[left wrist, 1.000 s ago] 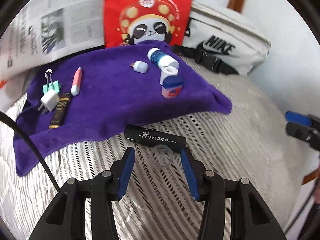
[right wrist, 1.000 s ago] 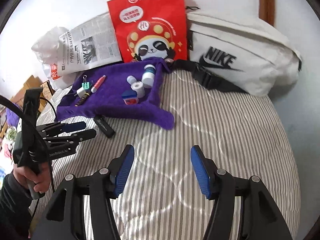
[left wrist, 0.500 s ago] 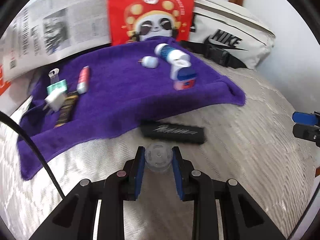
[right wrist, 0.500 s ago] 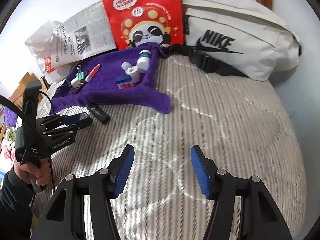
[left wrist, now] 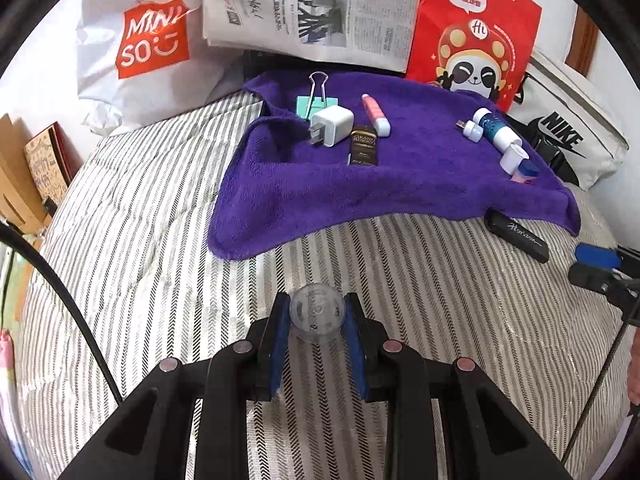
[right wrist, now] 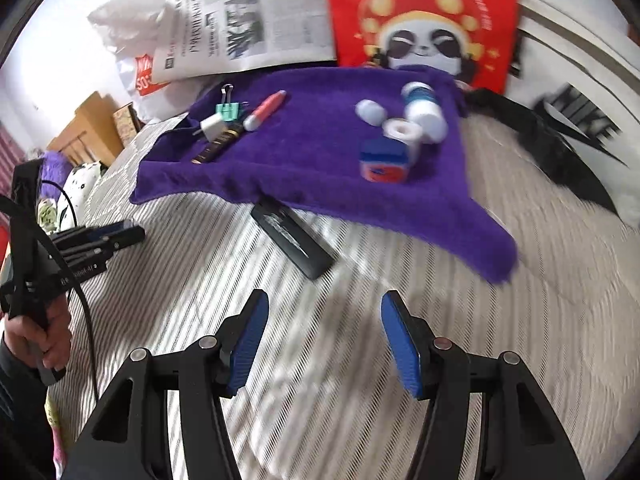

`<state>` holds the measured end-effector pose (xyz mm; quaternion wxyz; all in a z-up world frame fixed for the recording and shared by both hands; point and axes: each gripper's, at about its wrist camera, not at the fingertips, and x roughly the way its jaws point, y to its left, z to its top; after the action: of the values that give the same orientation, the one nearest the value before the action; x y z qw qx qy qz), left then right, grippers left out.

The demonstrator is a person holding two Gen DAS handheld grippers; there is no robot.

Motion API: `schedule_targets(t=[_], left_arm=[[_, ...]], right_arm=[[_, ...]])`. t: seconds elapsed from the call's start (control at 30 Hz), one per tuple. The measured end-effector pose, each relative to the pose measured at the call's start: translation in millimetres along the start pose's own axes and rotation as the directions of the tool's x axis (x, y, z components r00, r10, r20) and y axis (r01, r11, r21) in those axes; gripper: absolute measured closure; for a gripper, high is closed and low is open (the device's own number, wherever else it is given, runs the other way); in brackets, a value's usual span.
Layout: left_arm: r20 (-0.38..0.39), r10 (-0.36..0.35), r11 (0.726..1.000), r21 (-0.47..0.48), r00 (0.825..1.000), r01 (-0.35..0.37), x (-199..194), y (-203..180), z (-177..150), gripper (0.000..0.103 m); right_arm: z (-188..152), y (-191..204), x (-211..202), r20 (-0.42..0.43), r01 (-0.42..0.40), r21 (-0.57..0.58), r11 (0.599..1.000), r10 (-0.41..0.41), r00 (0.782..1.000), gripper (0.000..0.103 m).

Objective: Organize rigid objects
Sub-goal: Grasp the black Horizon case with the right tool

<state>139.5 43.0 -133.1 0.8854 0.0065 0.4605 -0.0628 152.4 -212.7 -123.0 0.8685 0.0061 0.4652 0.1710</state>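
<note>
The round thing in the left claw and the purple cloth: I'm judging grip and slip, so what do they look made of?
The round thing looks like clear, glossy hard plastic: the stripes show through it. The purple cloth looks like soft, matte plush or terry, with a fuzzy nap.

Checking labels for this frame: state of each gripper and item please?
left gripper: shut on clear round cap
right gripper: open, empty
black Horizon case: lying on bedspread, off the cloth
purple cloth: spread flat, near corner folded
binder clip: handles up
white charger: prongs out
</note>
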Motion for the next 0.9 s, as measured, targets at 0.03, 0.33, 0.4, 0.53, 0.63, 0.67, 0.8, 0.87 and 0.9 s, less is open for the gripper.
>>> schedule_targets(t=[0.03, 0.33, 0.4, 0.53, 0.63, 0.67, 0.8, 0.87, 0.9], left_arm=[[0.002, 0.005, 1.000, -0.003, 1.000, -0.005, 0.9, -0.8, -0.3, 0.077], [0.050, 0.056, 0.998, -0.006, 0.997, -0.055, 6.8, -9.7, 1.1, 0.076], [0.051, 0.051, 0.999, -0.010, 0.997, -0.051, 6.5, -8.7, 0.9, 0.076], [0.051, 0.054, 0.999, -0.007, 0.997, -0.053, 7.2, -8.7, 0.9, 0.076], [0.051, 0.046, 0.999, -0.013, 0.998, -0.046, 7.5, -8.5, 1.5, 0.076], [0.052, 0.044, 0.999, -0.015, 0.998, -0.043, 7.0, -7.6, 0.5, 0.076], [0.053, 0.037, 0.999, -0.022, 0.998, -0.035, 6.8, -7.4, -0.6, 0.076], [0.054, 0.033, 0.999, -0.025, 0.998, -0.032, 6.6, -6.9, -1.3, 0.076], [0.054, 0.031, 0.999, -0.026, 0.998, -0.030, 6.7, -6.7, -1.2, 0.076]], right_arm=[[3.4, 3.7, 5.6, -0.001, 0.014, -0.011, 1.000, -0.014, 1.000, 0.045], [22.4, 29.6, 35.4, -0.005, 0.022, -0.185, 0.983, -0.023, 1.000, 0.045], [24.9, 38.6, 44.8, -0.010, 0.025, -0.241, 0.970, -0.029, 1.000, 0.046], [24.0, 51.7, 49.9, 0.051, 0.060, -0.331, 0.942, -0.046, 0.998, 0.066], [26.9, 43.8, 47.7, 0.008, 0.033, -0.247, 0.968, -0.032, 0.999, 0.076], [26.8, 39.3, 46.1, -0.010, 0.016, -0.209, 0.978, -0.018, 1.000, 0.076], [11.4, 40.3, 36.3, -0.061, -0.015, -0.217, 0.976, 0.001, 0.998, 0.080], [3.2, 47.2, 32.5, -0.049, 0.013, -0.271, 0.962, -0.027, 0.998, 0.080], [0.8, 48.8, 31.9, -0.037, 0.021, -0.284, 0.959, -0.033, 0.999, 0.080]])
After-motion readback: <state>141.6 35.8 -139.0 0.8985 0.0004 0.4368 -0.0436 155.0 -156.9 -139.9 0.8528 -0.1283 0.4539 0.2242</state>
